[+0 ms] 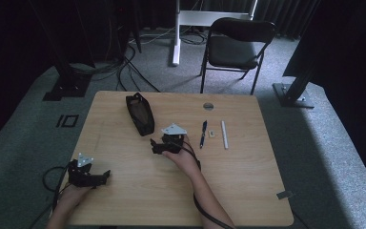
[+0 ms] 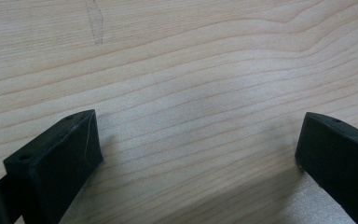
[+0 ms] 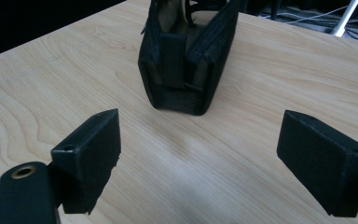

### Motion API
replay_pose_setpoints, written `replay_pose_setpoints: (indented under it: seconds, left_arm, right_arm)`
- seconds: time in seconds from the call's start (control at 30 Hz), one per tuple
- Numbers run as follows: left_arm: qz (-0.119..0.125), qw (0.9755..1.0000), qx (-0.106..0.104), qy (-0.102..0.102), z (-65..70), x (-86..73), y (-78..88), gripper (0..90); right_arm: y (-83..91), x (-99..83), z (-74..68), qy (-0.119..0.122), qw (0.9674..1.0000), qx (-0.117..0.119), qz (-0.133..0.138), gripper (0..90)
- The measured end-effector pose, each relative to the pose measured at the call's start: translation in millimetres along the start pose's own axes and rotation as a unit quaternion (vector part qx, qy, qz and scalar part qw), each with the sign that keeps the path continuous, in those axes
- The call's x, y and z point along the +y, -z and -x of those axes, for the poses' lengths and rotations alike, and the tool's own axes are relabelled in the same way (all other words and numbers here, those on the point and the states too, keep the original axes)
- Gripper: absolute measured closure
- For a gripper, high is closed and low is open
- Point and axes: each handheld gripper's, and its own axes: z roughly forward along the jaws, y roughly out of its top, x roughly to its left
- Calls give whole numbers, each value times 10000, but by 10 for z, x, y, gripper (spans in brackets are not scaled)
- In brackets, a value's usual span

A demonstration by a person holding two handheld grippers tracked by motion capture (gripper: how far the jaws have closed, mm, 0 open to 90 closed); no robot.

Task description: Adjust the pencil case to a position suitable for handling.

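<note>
Presently, the right hand-held gripper [image 3: 198, 154], jaws apart and empty, faces the black pouch [image 3: 186, 56] lying just ahead on the tabletop [image 1: 248, 191]. A good approach squares both jaws around the pouch's near end before closing. The left hand-held gripper [image 1: 106, 175] rests jaws apart near the tabletop's front-left edge. To the right hand-held gripper's right lie a pen [image 1: 203, 133] and white stick [image 1: 224, 134]; bare wood lies ahead.

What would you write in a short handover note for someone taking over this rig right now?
Left gripper: open, empty, low over the near left of the table.
Right gripper: open, empty, aimed at the black pouch, just short of its near end.
Pouch lies open-topped; pen, white stick and a small eraser-like piece lie to its right.
Done: nothing packed.
Left: probably grip the pouch, load the items.
</note>
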Motion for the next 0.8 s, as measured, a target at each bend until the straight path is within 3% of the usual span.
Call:
replay_pose_setpoints:
  seconds: [0.13, 0.27, 0.47, 0.8]
  left_arm:
    - [0, 10000, -1, 3, 0, 0, 0, 3]
    - [1, 10000, 8, 11, -1, -2, 2, 3]
    - [2, 10000, 10, 12, -1, -3, 2, 3]
    - [1, 10000, 11, 12, -1, -3, 2, 3]
  right_arm:
    - [-68, 40, -62, -1, 10000, 28, 47, 140]
    - [-137, 59, -129, 224, 9997, -7, 14, 173]
    - [-226, 97, -174, 125, 9999, -44, 76, 216]
    - [-347, 213, -266, 229, 9994, -183, 183, 333]
